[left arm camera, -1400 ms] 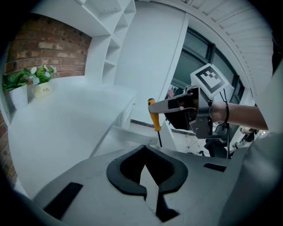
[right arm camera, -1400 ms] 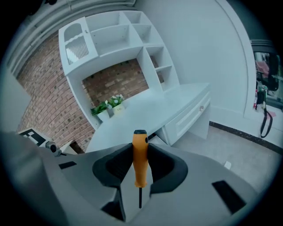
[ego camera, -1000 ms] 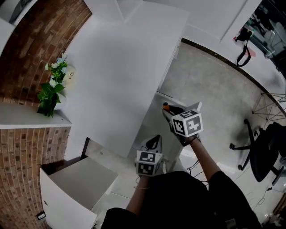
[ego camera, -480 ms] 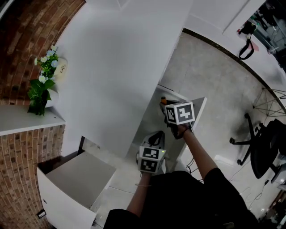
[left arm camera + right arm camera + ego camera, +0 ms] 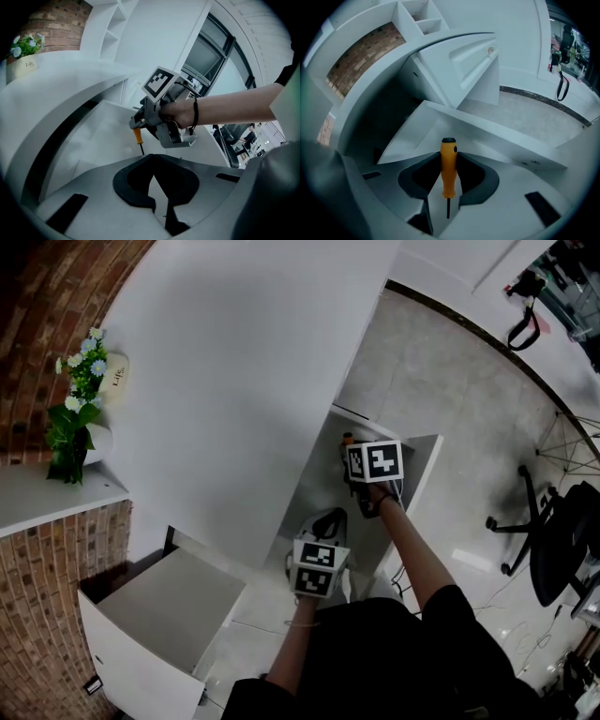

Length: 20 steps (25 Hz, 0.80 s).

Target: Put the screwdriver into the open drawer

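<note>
- Two grippers are in play, and only one of them carries anything; going by the head view from left to right:
- Far left, a pot of flowers (image 5: 77,395) stands on a white ledge by the brick wall (image 5: 42,587), well apart from the work.
- Near left, a second white compartment (image 5: 159,615) stands pulled out. It holds nothing that I can see and neither gripper is at it.
- The left gripper (image 5: 325,521) hangs near the person's body, just left of the drawer. Its own view shows the fingertips met at the front with nothing between them, so it is idle.
- Right of it, the right gripper (image 5: 352,451) points steeply down over the open drawer (image 5: 427,451). Its jaws are closed part-way onto the orange handle of the screwdriver (image 5: 448,168), with the dark shaft pointing back toward the camera.
- From the left gripper view, the screwdriver hangs shaft-down above the drawer's pale floor. Whether the tip touches the floor I cannot tell.
- Progress, as I judge it: the pick-up and the carry are done, and the tool is over the drawer's mouth but not yet let go.
- What is left: lower it to the drawer floor, open the jaws, and lift the gripper clear.
- Far right, an office chair (image 5: 562,540) stands on the floor, out of the way.
</note>
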Each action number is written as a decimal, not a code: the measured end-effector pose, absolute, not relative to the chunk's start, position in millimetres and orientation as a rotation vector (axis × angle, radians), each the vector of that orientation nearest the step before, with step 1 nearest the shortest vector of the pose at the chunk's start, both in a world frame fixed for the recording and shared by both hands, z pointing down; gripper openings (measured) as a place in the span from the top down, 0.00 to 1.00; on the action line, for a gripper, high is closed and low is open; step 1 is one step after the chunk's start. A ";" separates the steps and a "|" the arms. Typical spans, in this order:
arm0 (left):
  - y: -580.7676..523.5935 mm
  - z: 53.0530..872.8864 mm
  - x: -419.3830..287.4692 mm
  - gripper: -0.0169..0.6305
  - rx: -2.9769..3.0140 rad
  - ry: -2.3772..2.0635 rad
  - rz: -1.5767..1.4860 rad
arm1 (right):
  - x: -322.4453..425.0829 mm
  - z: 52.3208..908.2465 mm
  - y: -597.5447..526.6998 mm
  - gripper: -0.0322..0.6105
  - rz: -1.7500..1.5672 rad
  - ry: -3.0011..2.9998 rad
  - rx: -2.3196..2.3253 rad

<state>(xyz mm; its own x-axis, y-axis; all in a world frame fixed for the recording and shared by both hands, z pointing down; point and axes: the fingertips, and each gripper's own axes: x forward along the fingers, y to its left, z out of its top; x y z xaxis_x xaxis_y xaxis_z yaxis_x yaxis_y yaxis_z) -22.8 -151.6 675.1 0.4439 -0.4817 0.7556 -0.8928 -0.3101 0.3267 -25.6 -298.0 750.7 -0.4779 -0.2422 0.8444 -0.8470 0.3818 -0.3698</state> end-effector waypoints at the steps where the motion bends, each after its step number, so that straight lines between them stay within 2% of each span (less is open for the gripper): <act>1: -150.9 676.7 -22.8 0.96 1.944 -1.152 0.698 | -25.5 754.9 -298.2 0.78 1.088 -1.925 0.941; 20: -139.5 686.9 -27.4 0.96 1.904 -1.141 0.691 | -25.6 797.0 -290.1 0.78 1.102 -1.842 0.972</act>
